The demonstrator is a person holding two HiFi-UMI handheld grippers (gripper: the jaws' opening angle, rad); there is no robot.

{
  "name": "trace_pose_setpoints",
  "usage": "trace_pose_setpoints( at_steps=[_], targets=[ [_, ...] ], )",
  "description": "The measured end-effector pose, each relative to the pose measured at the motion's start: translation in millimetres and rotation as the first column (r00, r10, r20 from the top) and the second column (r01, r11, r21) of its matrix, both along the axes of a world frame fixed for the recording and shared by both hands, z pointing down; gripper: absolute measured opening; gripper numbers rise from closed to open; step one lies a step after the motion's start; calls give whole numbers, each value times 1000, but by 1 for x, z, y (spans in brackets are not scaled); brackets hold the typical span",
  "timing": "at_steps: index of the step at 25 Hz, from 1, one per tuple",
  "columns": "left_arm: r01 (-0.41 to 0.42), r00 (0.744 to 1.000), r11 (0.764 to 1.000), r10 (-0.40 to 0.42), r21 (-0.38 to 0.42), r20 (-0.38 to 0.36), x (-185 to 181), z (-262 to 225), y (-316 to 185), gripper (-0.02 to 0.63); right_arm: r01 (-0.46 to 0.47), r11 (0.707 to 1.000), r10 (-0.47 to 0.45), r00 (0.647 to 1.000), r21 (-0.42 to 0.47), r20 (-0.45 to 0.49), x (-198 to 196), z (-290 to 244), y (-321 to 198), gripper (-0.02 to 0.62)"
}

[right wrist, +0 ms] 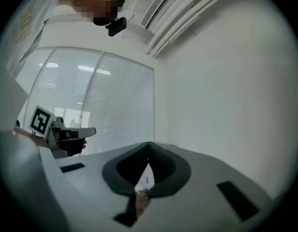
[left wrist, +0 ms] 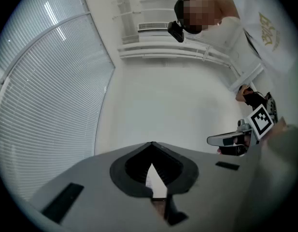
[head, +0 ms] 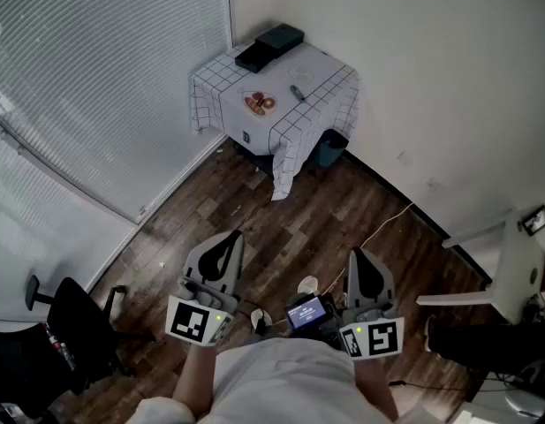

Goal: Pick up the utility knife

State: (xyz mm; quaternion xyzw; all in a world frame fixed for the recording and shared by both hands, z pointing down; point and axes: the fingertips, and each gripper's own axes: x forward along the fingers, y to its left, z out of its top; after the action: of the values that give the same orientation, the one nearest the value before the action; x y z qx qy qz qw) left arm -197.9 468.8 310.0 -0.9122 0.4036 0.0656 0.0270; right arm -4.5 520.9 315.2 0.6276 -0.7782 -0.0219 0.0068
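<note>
While standing back from the checked-cloth table [head: 316,69] at upper centre, with the utility knife [head: 297,93] lying on it, held left gripper [head: 232,235] and right gripper [head: 354,253] low at bottom, tongs pinched together and empty, likely too far to reach.

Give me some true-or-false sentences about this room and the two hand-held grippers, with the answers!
1. A checked cloth covers the table. True.
2. The left hand-held gripper holds the utility knife. False: its jaws are together and empty, and the knife lies on the table.
3. The right hand-held gripper is wide open. False: its jaws are together.
4. The floor is wooden boards. True.
5. Both hand-held grippers hover over the table. False: they are close to the person, far from the table.
</note>
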Motion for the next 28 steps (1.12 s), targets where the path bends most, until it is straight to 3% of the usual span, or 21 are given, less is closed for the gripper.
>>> trace_pose_setpoints(
  at_steps=[12,18,24,28],
  targets=[
    [18,999,999,-19,32,29,1,-11,-14,6,-17,1000,18,1000,16,-16,-5,-4,-9,6],
    [37,998,999,-37,-7,49,9,-3,-36,6,-39,999,39,999,15,-5,9,-4,-23,6],
    [34,997,999,-34,0,67,35,4,-85,6,-20,1000,20,1000,4,24,30,10,-74,6],
    [77,993,996,-81,44,86,46,-2,-138,6,22,1000,-22,999,6,43,43,17,-136,6]
  ],
)
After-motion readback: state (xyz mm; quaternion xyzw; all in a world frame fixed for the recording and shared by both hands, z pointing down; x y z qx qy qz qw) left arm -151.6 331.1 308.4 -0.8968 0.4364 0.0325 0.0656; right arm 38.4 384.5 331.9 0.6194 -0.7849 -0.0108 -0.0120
